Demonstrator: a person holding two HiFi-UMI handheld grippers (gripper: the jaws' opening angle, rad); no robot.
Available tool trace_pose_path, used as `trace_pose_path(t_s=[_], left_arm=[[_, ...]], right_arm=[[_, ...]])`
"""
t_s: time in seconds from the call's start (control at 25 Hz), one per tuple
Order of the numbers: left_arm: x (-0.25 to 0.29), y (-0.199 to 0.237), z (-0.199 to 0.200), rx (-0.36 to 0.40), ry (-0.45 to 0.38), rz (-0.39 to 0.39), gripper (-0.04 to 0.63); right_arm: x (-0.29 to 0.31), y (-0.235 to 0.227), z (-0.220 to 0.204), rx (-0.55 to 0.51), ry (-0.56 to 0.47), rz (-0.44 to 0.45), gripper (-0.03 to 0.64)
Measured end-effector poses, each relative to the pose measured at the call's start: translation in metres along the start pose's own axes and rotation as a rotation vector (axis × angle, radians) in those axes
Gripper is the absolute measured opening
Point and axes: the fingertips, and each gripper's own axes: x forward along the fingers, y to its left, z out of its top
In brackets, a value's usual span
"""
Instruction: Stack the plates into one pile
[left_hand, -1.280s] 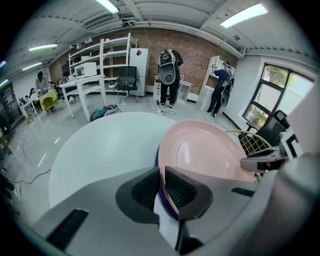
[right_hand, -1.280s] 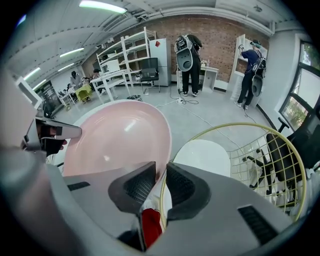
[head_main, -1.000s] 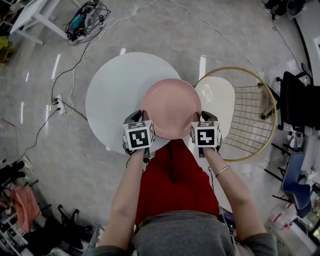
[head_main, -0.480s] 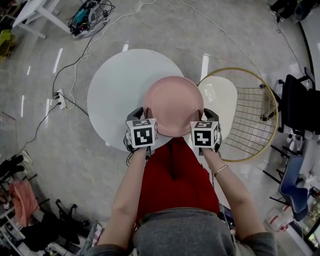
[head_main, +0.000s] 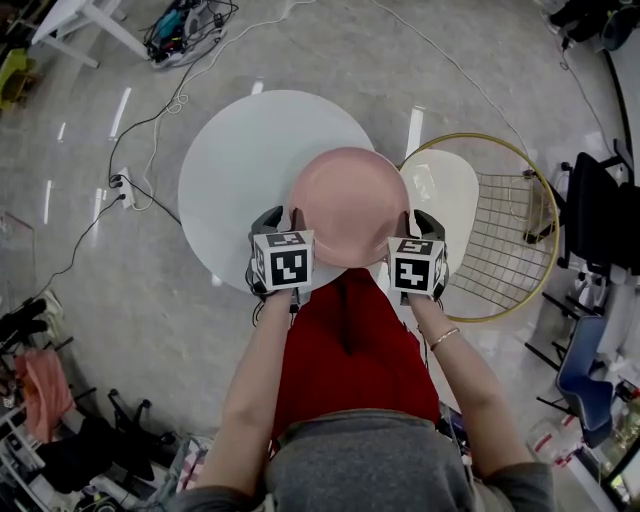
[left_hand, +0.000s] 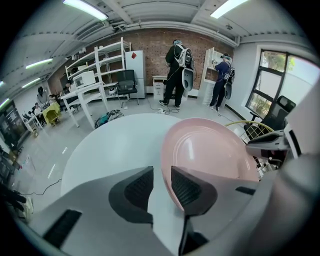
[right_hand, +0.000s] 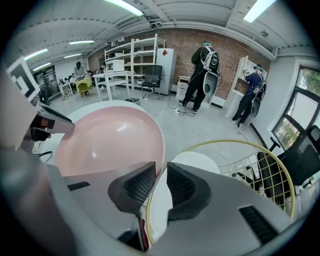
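- My left hand-held gripper has just been opening; the rim of the pink plate lies loose between its jaws.
- My right hand-held gripper is narrowly spread, pinching nothing.
- The plate overhangs the edge of the white tabletop; a nudge as I withdraw could tip it toward the wire chair.

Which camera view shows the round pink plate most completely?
The head view: from above, the round pink plate shows almost whole, as a full circle. In the left gripper view the plate shows at a slant, its near rim hidden. The right gripper view shows only part of it.
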Motion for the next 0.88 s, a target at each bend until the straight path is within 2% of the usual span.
trace_pose_path(t_s=[0.36,0.6,0.88], left_arm=[[-0.017,0.003,0.021,-0.013,-0.093,-0.015,0.064],[-0.03,0.003,0.035,-0.025,-0.145,-0.044,0.031],[-0.058,0.006,0.054,-0.043,-0.263,-0.076,0.015]], right_arm=[[-0.021,0.008,0.03,0.006,-0.096,0.049,0.078],[-0.03,0.022,0.052,0.003,-0.164,0.126,0.078],[-0.055,0.044,0.075,0.015,-0.27,0.224,0.049]])
